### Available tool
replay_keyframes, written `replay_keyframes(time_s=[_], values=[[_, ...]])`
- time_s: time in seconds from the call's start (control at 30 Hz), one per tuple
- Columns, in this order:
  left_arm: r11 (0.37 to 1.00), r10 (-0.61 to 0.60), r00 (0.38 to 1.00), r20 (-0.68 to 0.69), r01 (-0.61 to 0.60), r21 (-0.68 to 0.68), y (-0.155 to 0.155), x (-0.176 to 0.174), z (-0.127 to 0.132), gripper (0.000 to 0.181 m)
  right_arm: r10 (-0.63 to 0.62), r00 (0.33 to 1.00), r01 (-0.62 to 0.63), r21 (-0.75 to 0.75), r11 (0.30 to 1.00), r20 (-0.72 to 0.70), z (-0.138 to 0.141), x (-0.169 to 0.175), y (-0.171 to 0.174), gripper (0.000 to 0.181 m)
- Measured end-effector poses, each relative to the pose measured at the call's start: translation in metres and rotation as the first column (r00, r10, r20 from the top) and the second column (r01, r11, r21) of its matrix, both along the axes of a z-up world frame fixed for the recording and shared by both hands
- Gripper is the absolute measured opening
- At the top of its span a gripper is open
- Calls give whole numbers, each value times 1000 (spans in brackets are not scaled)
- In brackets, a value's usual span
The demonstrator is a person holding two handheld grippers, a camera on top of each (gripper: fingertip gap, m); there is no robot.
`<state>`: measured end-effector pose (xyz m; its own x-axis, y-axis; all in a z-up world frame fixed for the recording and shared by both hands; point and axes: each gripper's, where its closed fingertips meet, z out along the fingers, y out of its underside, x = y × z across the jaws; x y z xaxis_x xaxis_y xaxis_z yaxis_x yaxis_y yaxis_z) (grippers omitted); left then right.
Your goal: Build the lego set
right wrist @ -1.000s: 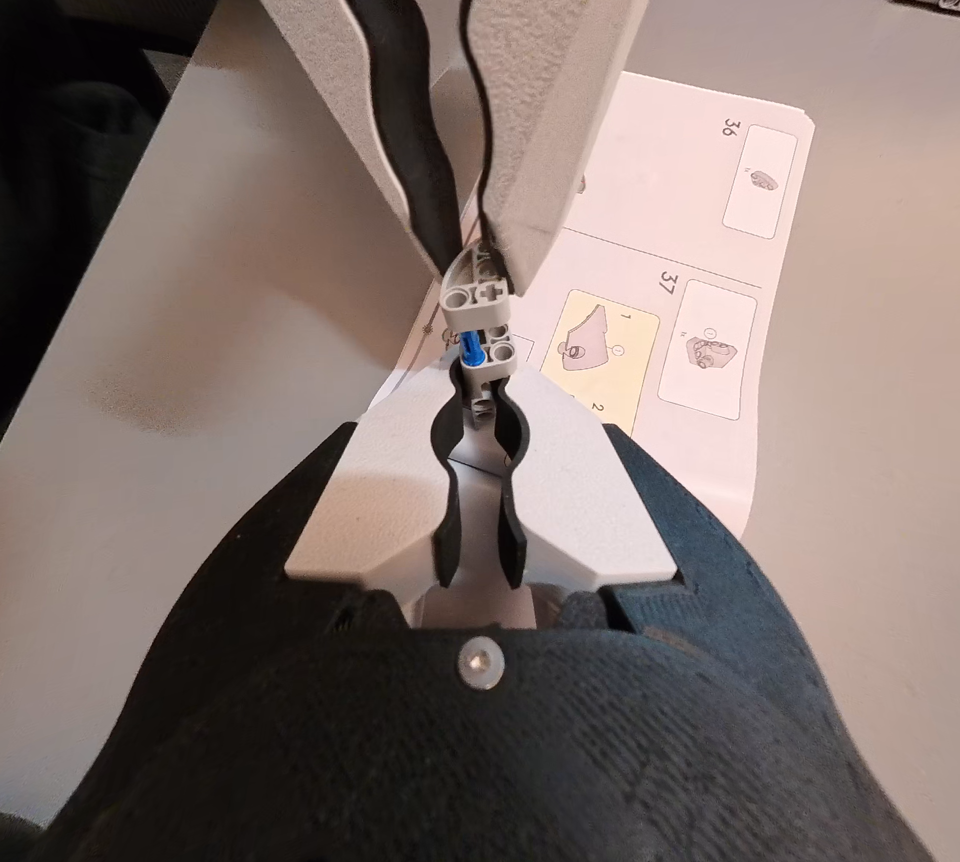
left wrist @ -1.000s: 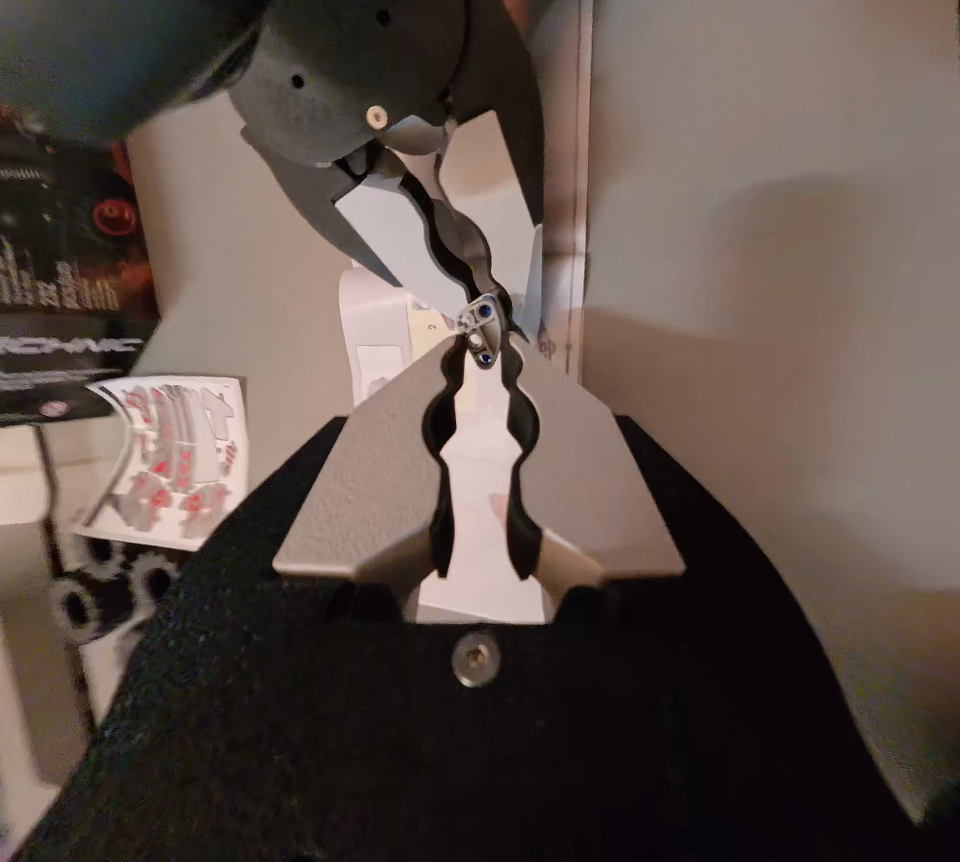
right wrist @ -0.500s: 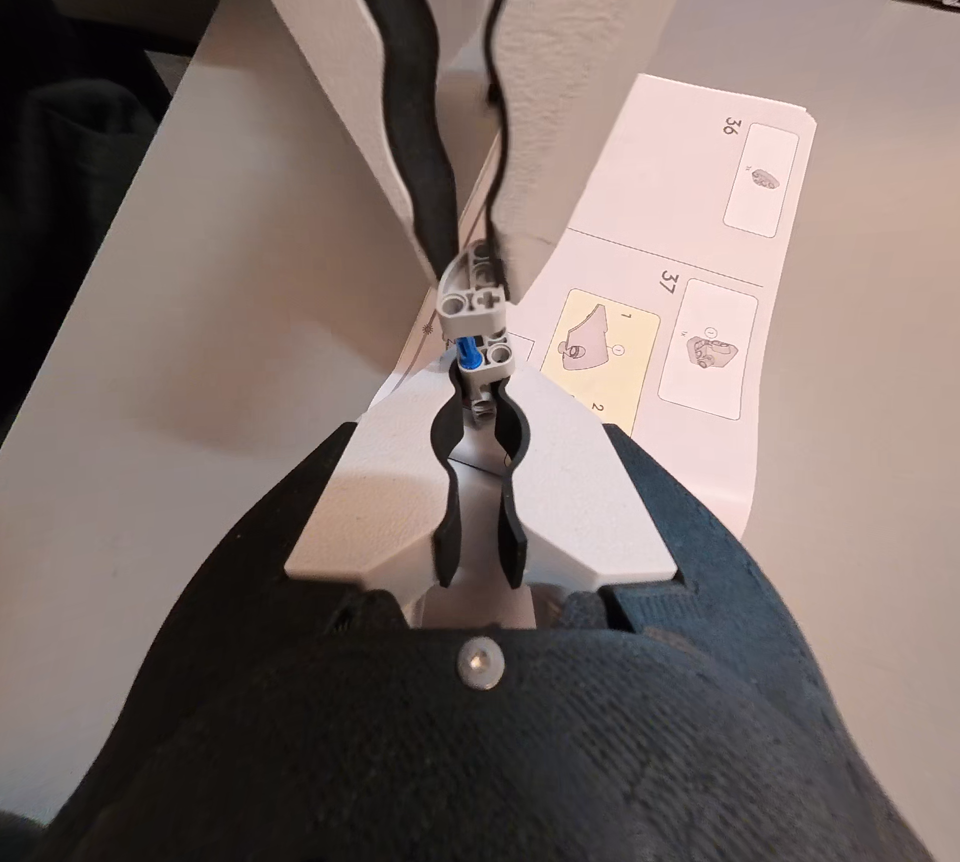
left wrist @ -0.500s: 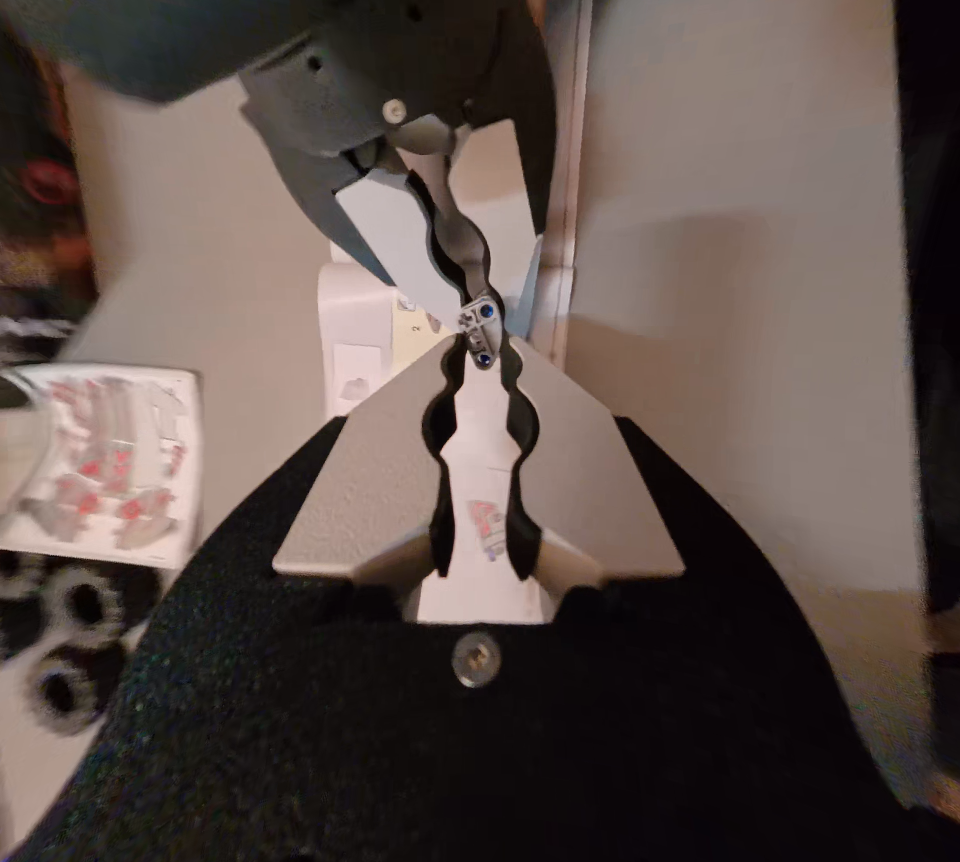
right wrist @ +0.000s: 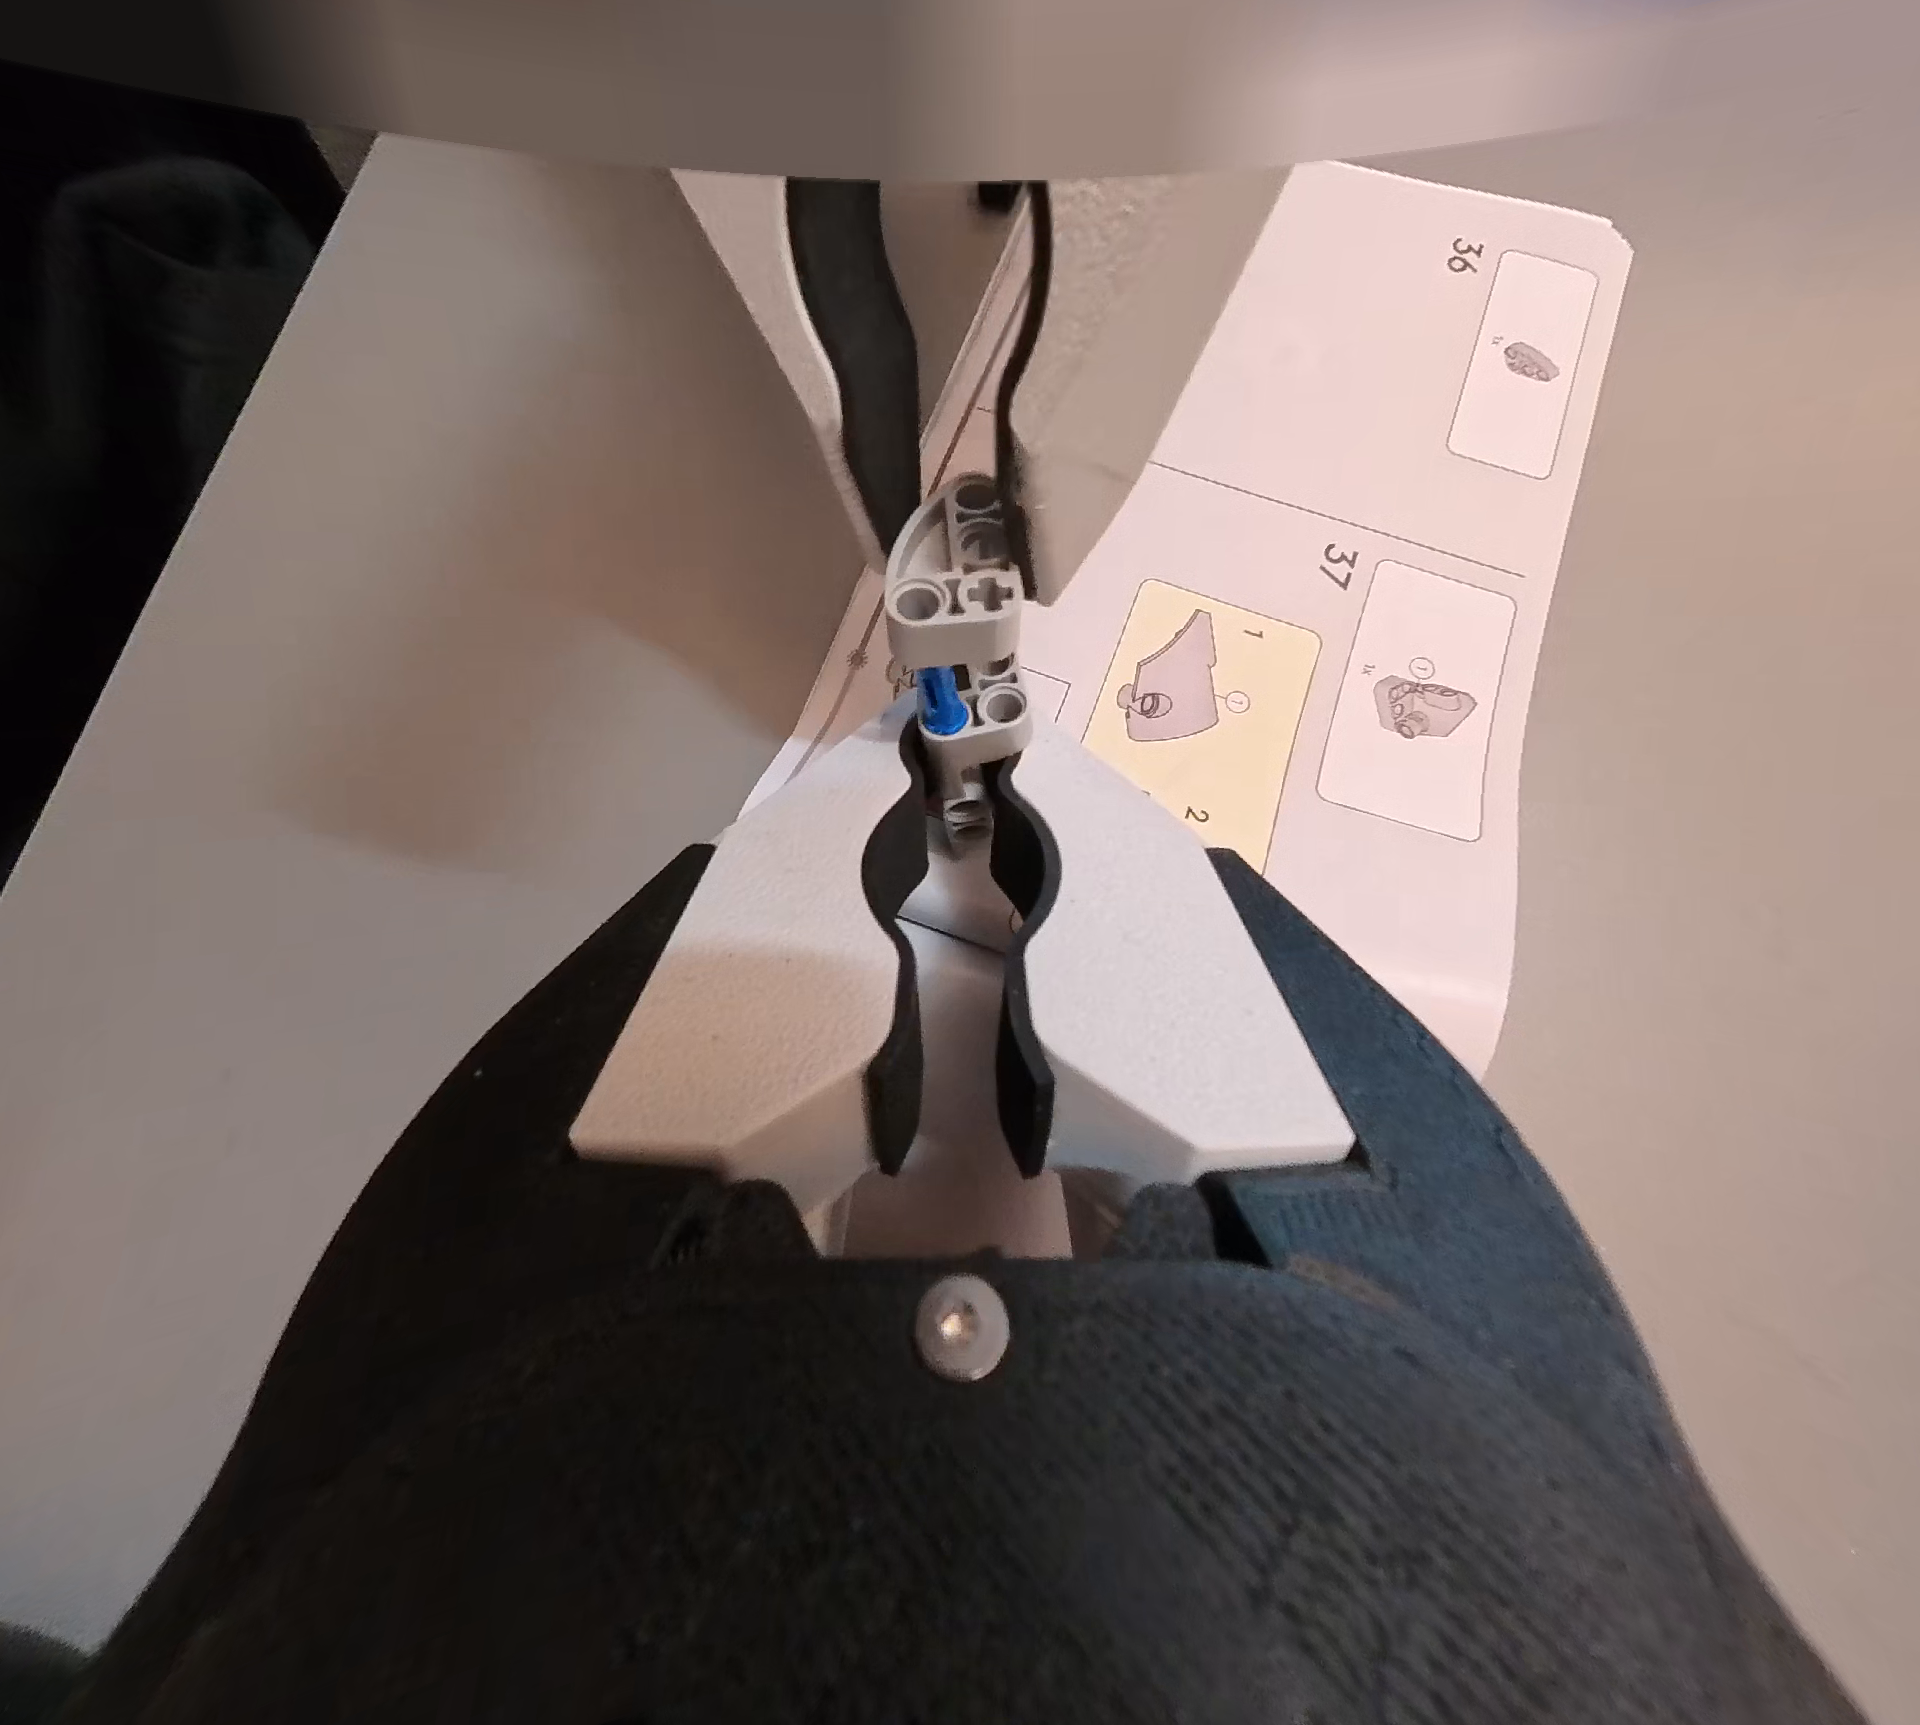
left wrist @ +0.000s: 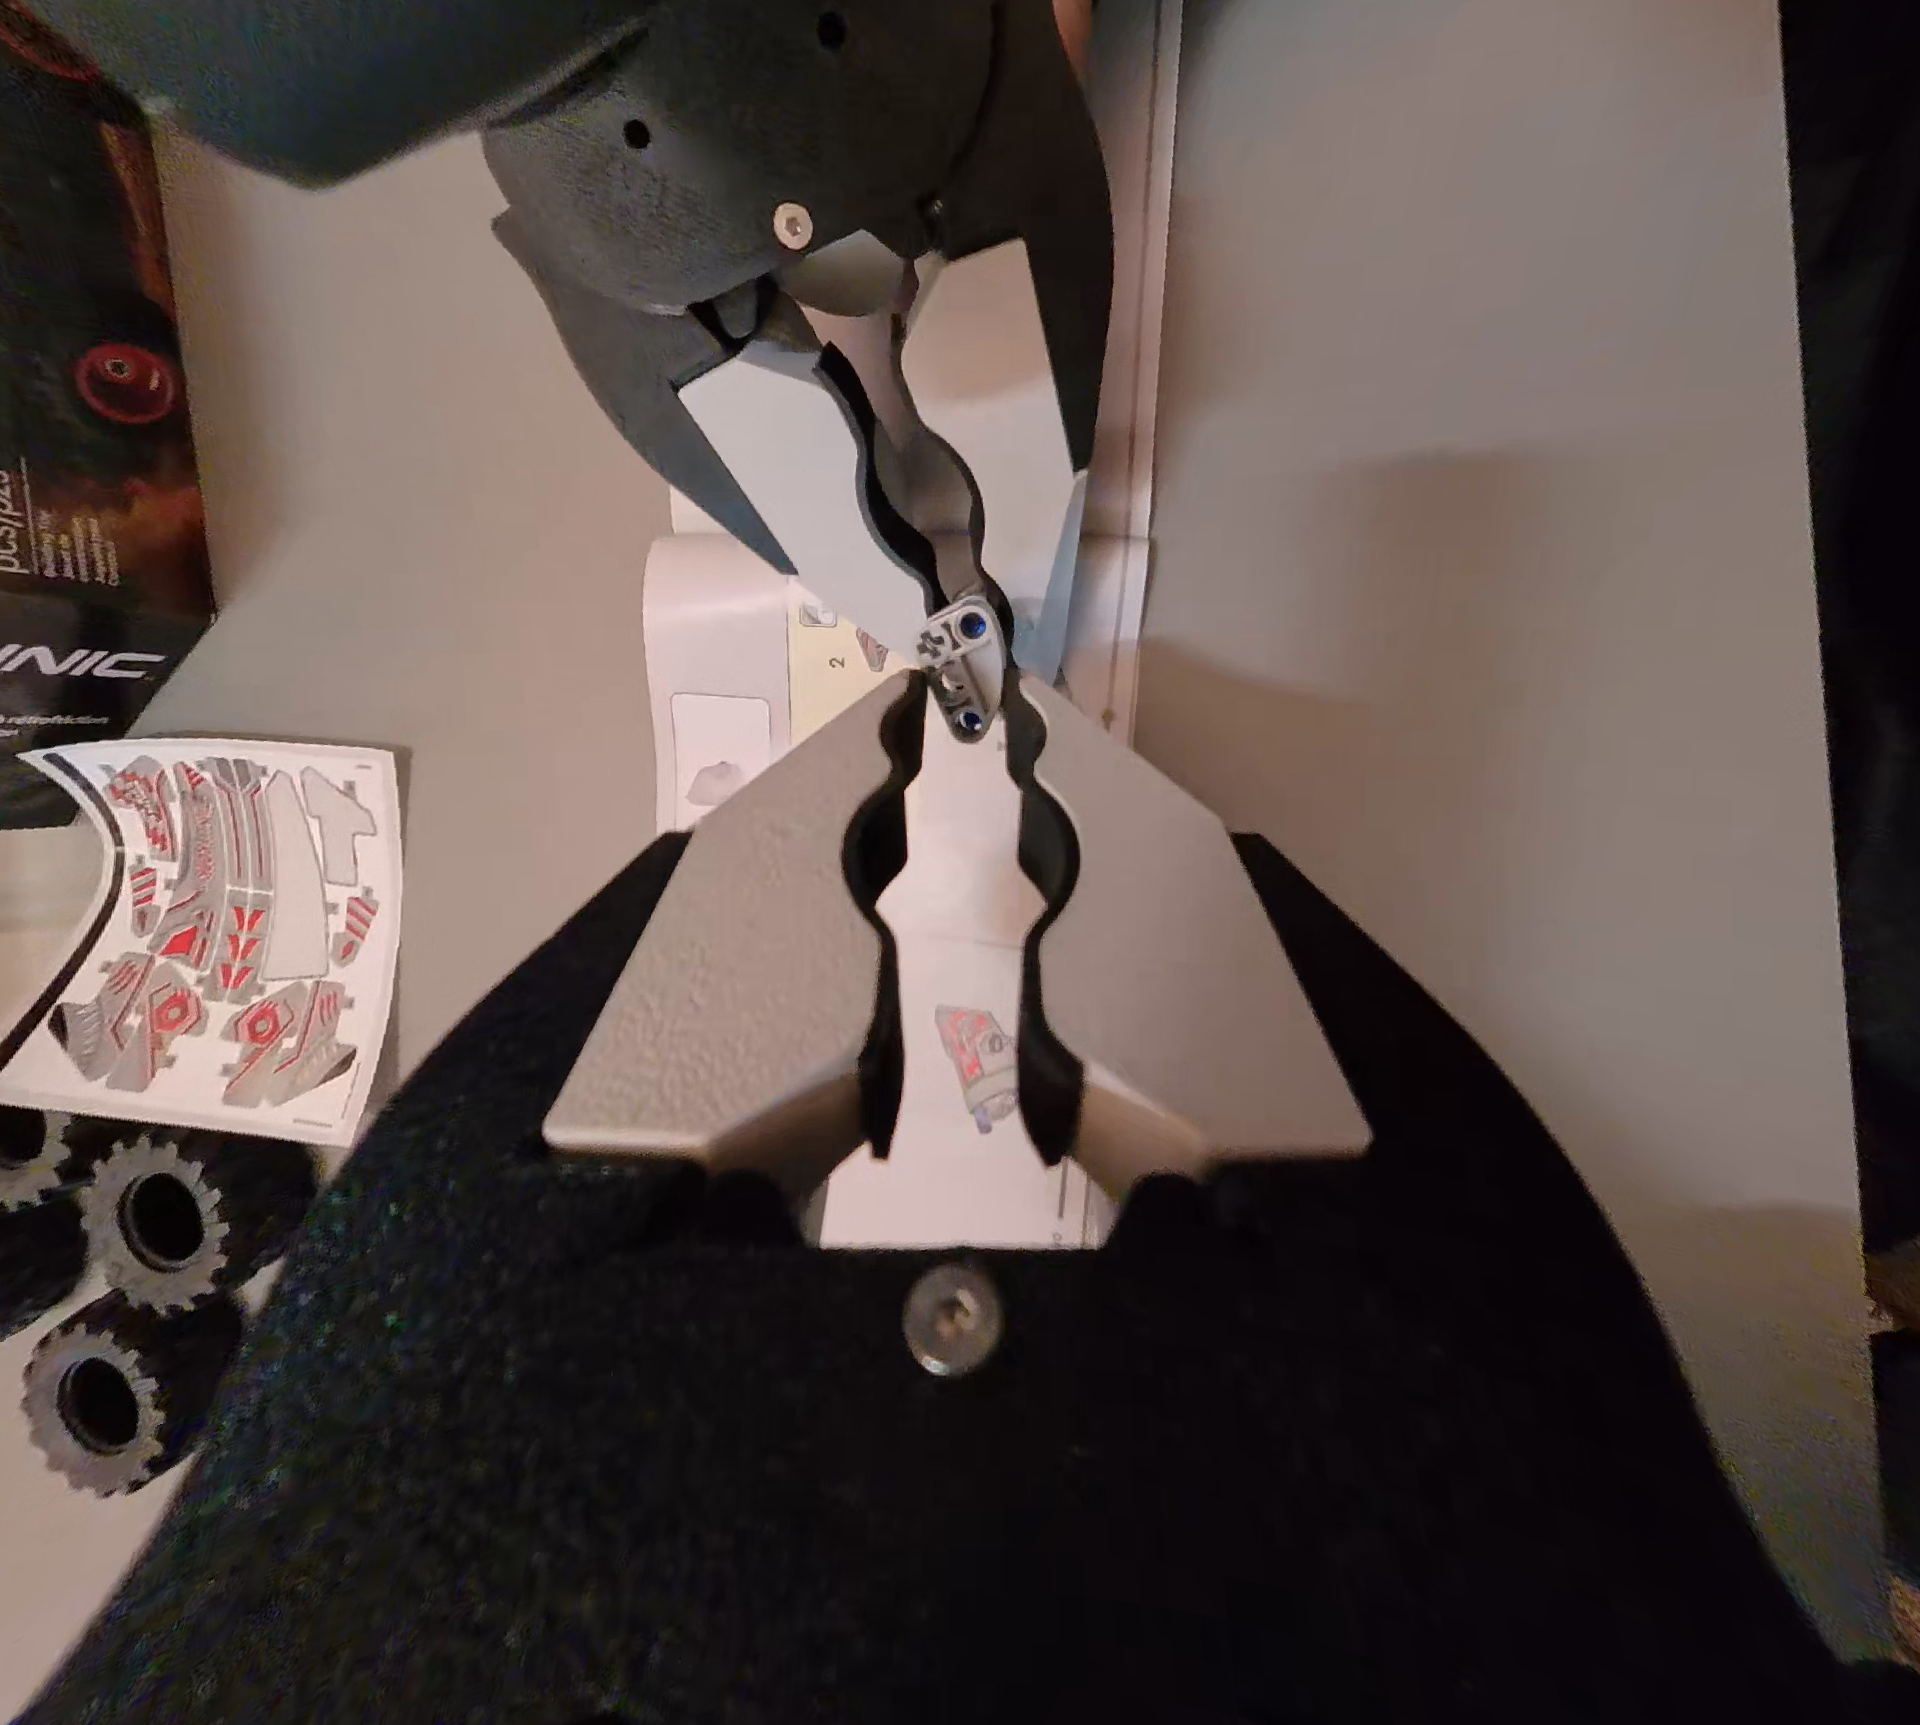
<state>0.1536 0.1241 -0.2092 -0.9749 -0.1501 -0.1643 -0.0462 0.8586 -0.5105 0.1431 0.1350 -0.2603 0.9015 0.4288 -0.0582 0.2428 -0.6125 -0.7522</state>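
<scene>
Two handheld grippers meet tip to tip over the open instruction booklet (right wrist: 1351, 449) on a grey table (left wrist: 1455, 325), mid-way through joining two small Lego parts. The right gripper (right wrist: 961, 771), at the bottom centre of its own view, has its fingers clamped on a small grey connector block (right wrist: 987, 714). The left gripper (right wrist: 961, 522) reaches in from the top of that frame, pinching a curved grey piece (right wrist: 961, 584) between its black pads.

In the last second the left gripper has rocked: its view swung sideways and back, and the curved piece now stands straighter over the block than it did. The gap between the parts has barely closed. A blue pin (right wrist: 940, 701) shows between them at centre frame, so the joint looks only partly seated and probably needs more squeeze along the pin's line.

From the left wrist view, the same pairing sits at centre frame between the left gripper (left wrist: 961, 709) and the right gripper (left wrist: 961, 610), with the parts held clear above the booklet page.

The count: two grippers, two grey parts, one blue pin from the right wrist view, though two blue pin ends face the left camera. One booklet lies beneath. At the left edge of the left view sit one sticker sheet (left wrist: 208, 937), one dark set box (left wrist: 83, 428) above it, and at least three black toothed tyres (left wrist: 156, 1218) in the lower left corner.
</scene>
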Motion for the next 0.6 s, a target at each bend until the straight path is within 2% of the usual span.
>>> replay_keyframes(time_s=[0.4,0.6], values=[[1000,-1,1000,-23,1,-3,-3,-2,2,12,4,1000,-4,-2,1000,-5,0,-1,0,2],[997,-45,996,74,40,61,-2,2,0,12,5,1000,-5,-3,1000,-7,0,-1,0,3]])
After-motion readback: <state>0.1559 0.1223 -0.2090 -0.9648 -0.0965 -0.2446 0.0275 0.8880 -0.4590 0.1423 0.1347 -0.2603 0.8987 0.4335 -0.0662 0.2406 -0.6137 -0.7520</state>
